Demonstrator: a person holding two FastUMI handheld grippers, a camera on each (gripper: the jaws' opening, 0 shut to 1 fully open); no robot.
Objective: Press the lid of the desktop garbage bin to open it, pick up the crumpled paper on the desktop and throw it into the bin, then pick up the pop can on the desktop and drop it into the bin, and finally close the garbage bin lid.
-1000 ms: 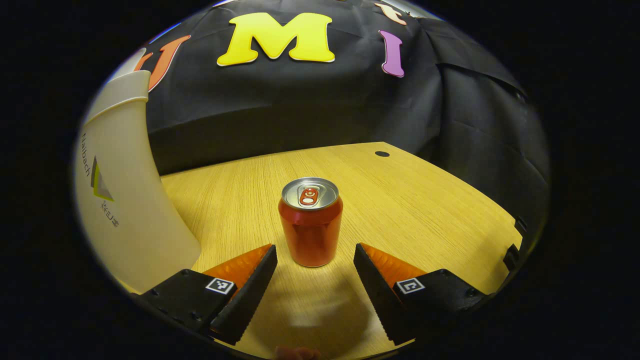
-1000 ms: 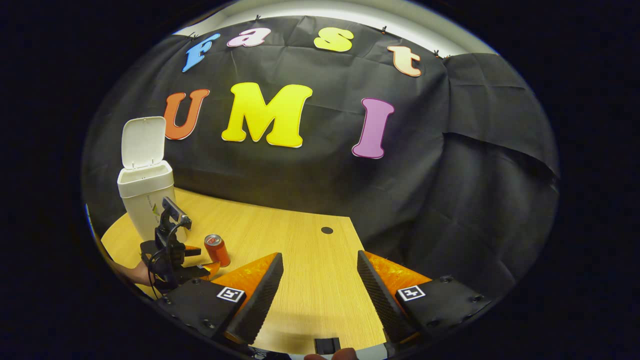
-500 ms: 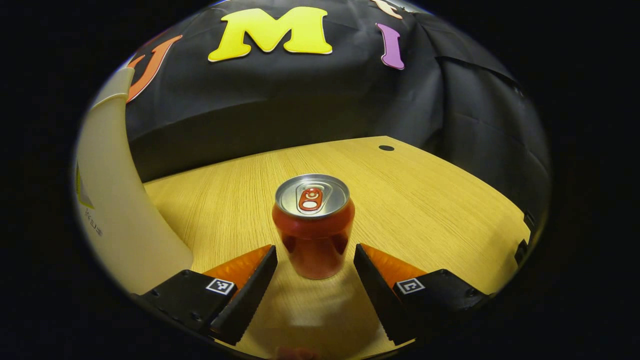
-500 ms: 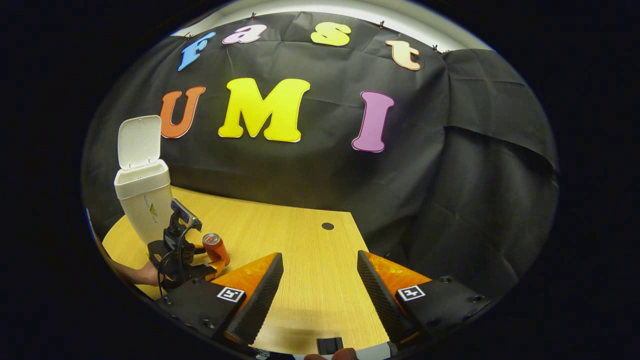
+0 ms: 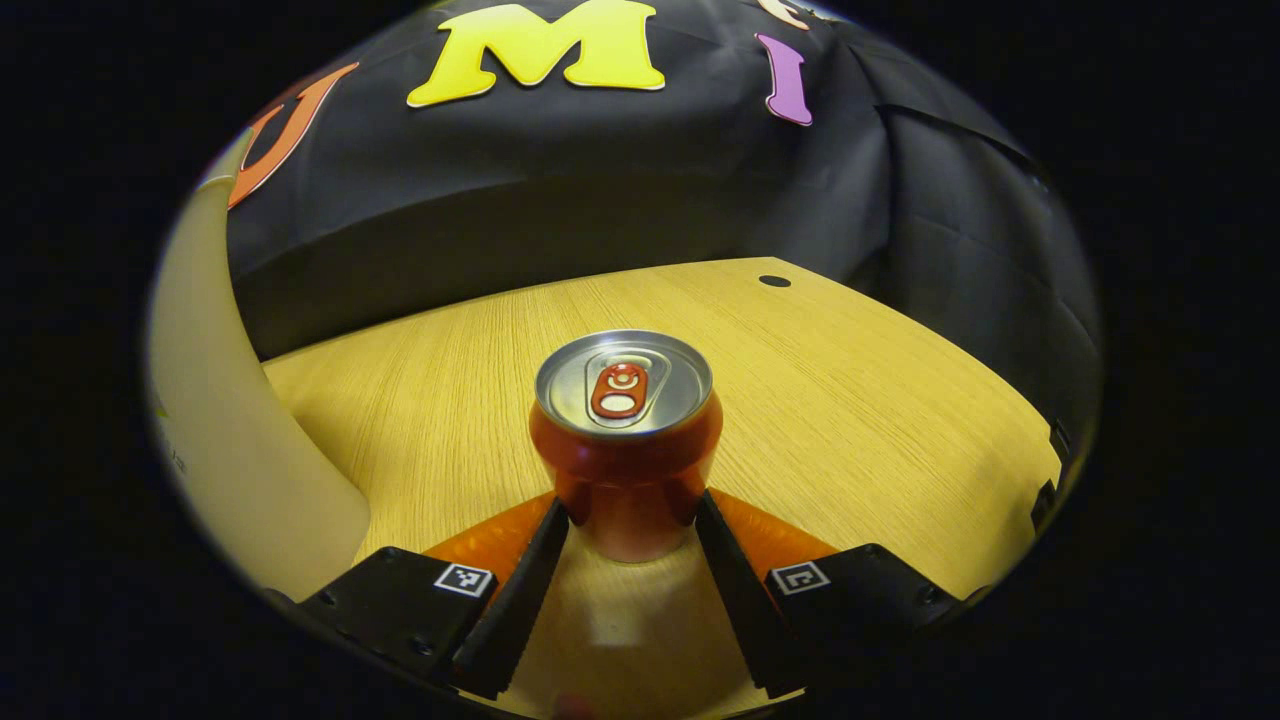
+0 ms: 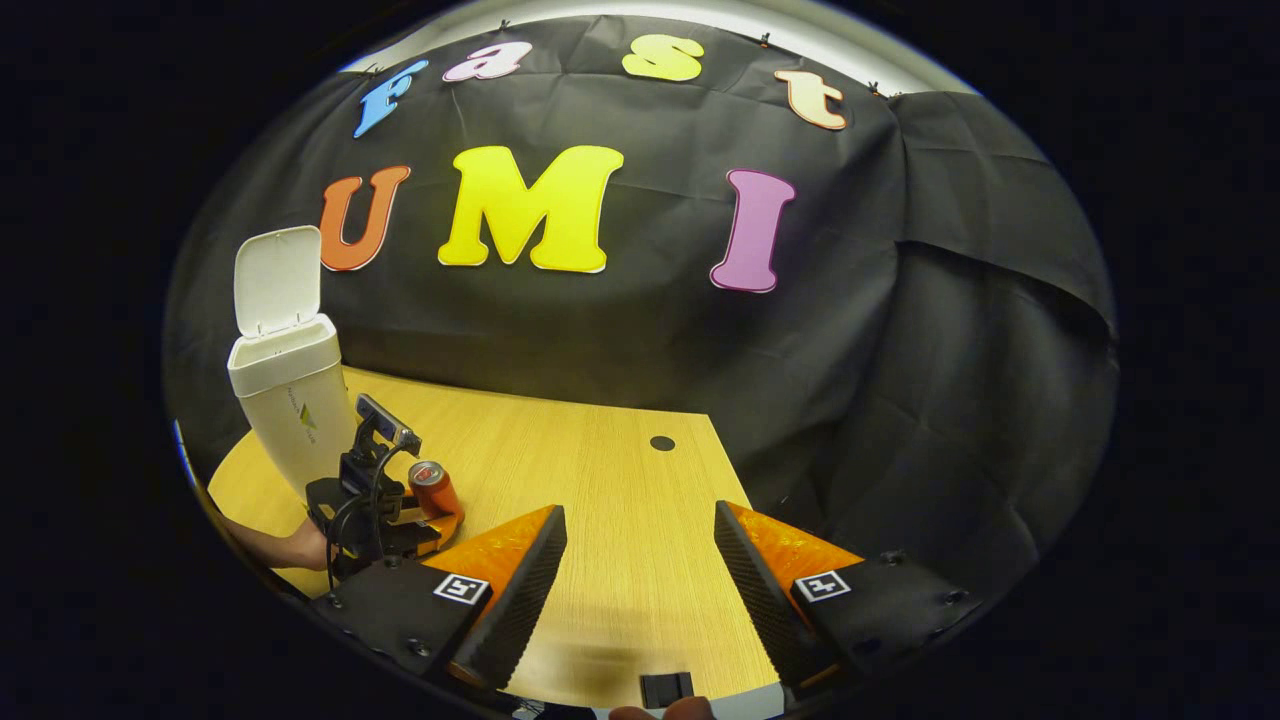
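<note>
Wooden desktop (image 5: 850,400) (black-draped booth) bears the pop can (image 5: 625,440), clamped by left claw (image 5: 628,520); right claw (image 6: 640,545) apart.

– What do you have ahead of your right gripper (image 6: 640,565)?

– Your fingers stand wide apart over bare wooden desktop (image 6: 620,500), holding nothing.

– And farther off?

– At far left you see the white bin (image 6: 290,395) with its lid (image 6: 277,280) upright, and just beside it your left gripper (image 6: 425,515) around the red pop can (image 6: 433,489), a hand (image 6: 300,548) behind it
</note>
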